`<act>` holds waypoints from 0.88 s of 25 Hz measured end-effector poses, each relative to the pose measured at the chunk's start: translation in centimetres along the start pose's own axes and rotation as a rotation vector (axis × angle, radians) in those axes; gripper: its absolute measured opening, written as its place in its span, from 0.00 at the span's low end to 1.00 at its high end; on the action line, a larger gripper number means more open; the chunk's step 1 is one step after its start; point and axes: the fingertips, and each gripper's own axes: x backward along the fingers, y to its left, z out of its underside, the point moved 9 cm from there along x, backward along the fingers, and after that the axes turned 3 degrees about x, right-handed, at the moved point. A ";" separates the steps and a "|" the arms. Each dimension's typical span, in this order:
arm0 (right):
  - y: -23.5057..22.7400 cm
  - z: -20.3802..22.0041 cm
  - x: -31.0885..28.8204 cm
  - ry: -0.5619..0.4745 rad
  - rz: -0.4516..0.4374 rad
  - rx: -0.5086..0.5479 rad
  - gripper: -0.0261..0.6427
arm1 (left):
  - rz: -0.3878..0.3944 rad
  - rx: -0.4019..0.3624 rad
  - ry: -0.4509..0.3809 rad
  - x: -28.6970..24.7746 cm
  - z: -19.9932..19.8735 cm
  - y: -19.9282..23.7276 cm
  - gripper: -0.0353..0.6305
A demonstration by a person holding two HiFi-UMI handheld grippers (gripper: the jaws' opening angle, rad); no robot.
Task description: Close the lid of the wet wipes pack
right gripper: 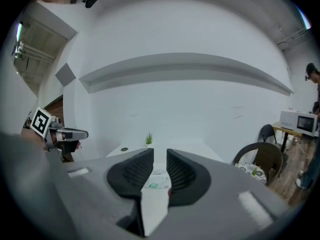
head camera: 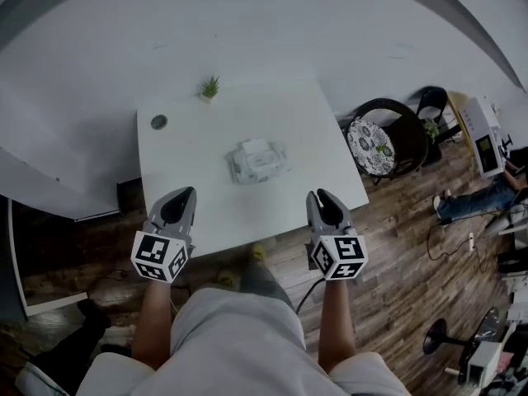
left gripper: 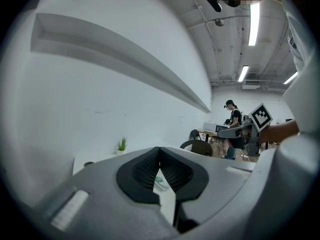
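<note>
Both my left gripper [head camera: 183, 196] and right gripper [head camera: 320, 196] hang over the near edge of the surface [head camera: 181, 155], well short of the wet wipes pack [head camera: 258, 161] lying at its middle. Left fingers [left gripper: 142, 171] touch at the tips, right fingers [right gripper: 132, 171] stand spread, and neither holds anything. I'd steady the pack with one and press the lid [head camera: 256, 148] down flat.

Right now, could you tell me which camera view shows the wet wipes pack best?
The head view: it shows the whole wet wipes pack from above, lying on the white table. The left gripper view shows only a sliver behind its jaws; the right gripper view shows part of it through the jaw gap.
</note>
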 end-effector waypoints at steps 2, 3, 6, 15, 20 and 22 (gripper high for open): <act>-0.4 -0.2 -1.6 0.009 -0.025 0.008 0.17 | -0.009 0.006 0.005 -1.1 0.1 0.5 0.05; -0.6 -0.3 -2.5 0.013 -0.041 0.012 0.17 | -0.014 0.010 0.011 -1.7 0.2 0.8 0.05; -1.8 -0.5 -5.2 0.035 -0.096 0.019 0.17 | -0.034 0.023 0.026 -3.7 0.4 1.3 0.05; -6.5 -0.5 -14.1 0.139 -0.269 0.071 0.17 | -0.109 0.039 0.088 -10.1 1.2 2.8 0.05; -7.9 0.1 -18.8 0.188 -0.352 0.105 0.17 | -0.147 0.072 0.097 -13.6 1.9 3.4 0.05; -8.0 0.5 -20.5 0.201 -0.382 0.108 0.17 | -0.165 0.086 0.110 -14.7 2.5 3.7 0.05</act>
